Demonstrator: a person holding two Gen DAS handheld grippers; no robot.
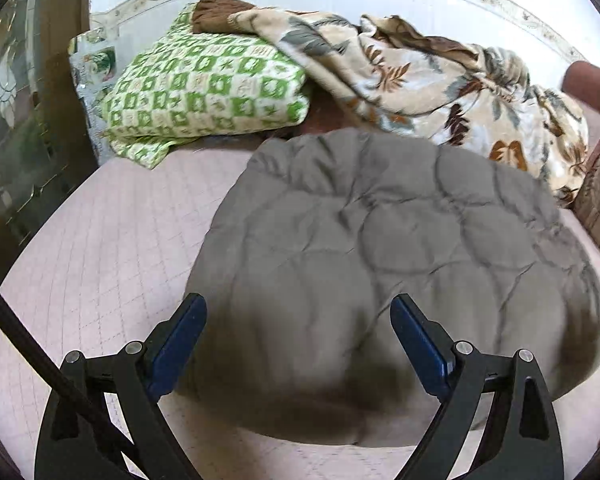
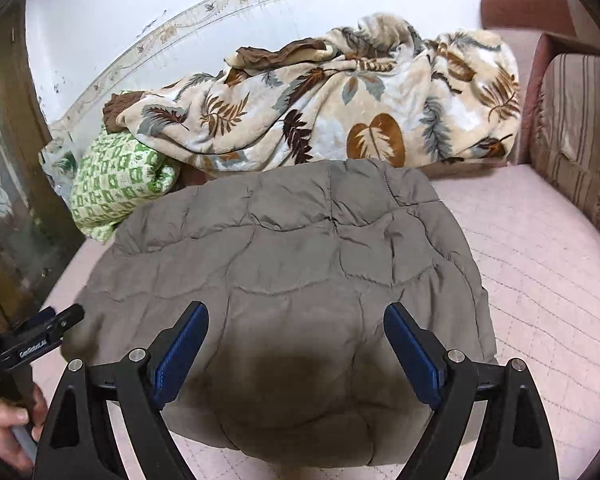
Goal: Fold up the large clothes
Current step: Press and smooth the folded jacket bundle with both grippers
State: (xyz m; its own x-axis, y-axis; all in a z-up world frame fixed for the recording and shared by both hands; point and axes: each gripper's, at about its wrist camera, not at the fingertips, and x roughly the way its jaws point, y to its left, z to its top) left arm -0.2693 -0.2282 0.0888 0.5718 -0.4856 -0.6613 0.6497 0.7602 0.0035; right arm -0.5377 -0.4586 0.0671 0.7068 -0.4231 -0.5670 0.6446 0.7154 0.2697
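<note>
Our left gripper point(image 1: 298, 312) hangs with its jaws spread wide and nothing between the blue pads point(image 1: 180, 344); the right gripper point(image 2: 296, 320) is the same, wide apart and empty. We hold both angled down over the near edge of the coat point(image 1: 380, 248), so each pair of jaws straddles padded cloth without pressing on it. That pose suits a fresh grab: open wide enough to take a thick quilted layer, low enough to reach the hem.

In the right view we see the left gripper's tip at the coat's left edge, with the hand point(image 2: 8, 420) on its handle below. We judge the 2 grippers are set side by side so that they can lift 1 edge evenly.

The coat point(image 2: 300, 264), grey and quilted, lies as a compact rounded bundle on the pink bed point(image 1: 100, 240), near its front. It looks already folded at least once, since no sleeves show; whether another fold is wanted we cannot tell.

Beyond it, pushed against the wall, lie a green checked cloth point(image 1: 204, 84) and a leaf-print blanket point(image 2: 340, 112). They are likely kept back there to leave the front of the bed free for folding. A striped cushion point(image 2: 580, 128) stands at the right end.
</note>
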